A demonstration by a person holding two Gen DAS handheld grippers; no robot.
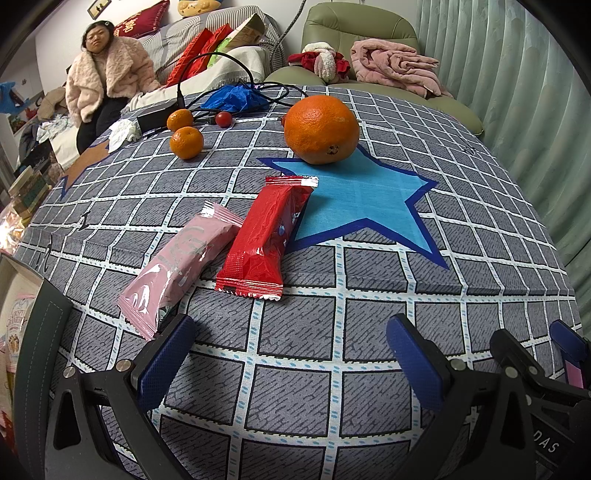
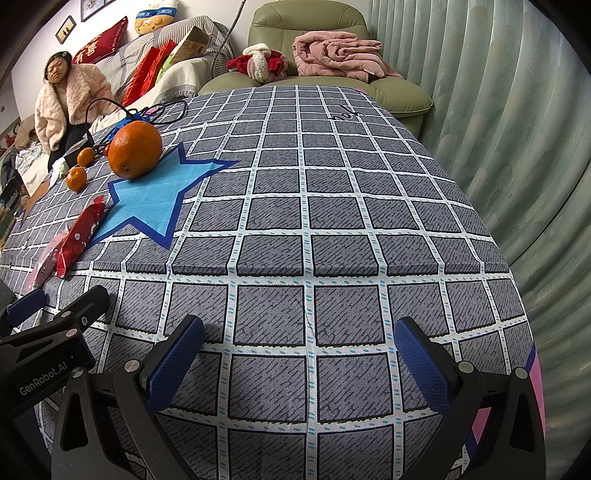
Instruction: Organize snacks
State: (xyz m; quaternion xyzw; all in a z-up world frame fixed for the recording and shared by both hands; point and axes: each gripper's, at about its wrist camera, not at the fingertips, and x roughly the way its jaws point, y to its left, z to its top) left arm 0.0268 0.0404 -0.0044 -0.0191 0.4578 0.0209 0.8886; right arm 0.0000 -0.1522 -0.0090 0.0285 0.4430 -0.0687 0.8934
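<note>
The left tongs [image 1: 290, 354] stand apart and hold nothing; they hang over the near edge of the desk [image 1: 480, 258], which is covered with a grey checked cloth. The right tongs [image 2: 297, 356] are also apart and empty, over the near edge more to the right side, where the cloth is bare.

The snacks lie near the near edge, toward the left side. The pink snack pack [image 1: 181, 266] lies slanted, and its lower end reaches over the near edge, just beside the left finger [image 1: 168, 360] of the left tongs. The red snack pack [image 1: 267, 236] lies just right of it; the two touch along their upper parts. The upper end of the red pack rests on a blue star [image 1: 369, 199] printed on the cloth. In the right wrist view both packs show small at the left border.

A big orange [image 1: 321, 129] stands on the far point of the star. Two small mandarins [image 1: 186, 142] are near the far left corner, close together, with a small red fruit [image 1: 223, 119] near them. Behind these lie a black cable [image 1: 229, 74], a black adapter [image 1: 155, 116] and a blue plastic bag [image 1: 234, 98]. A crumpled white tissue [image 1: 122, 133] lies at the left edge.

Behind the desk a person [image 1: 107, 81] in a pink fluffy coat sits on a sofa, and a green armchair [image 1: 358, 22] carries a pink blanket [image 1: 395, 62].
</note>
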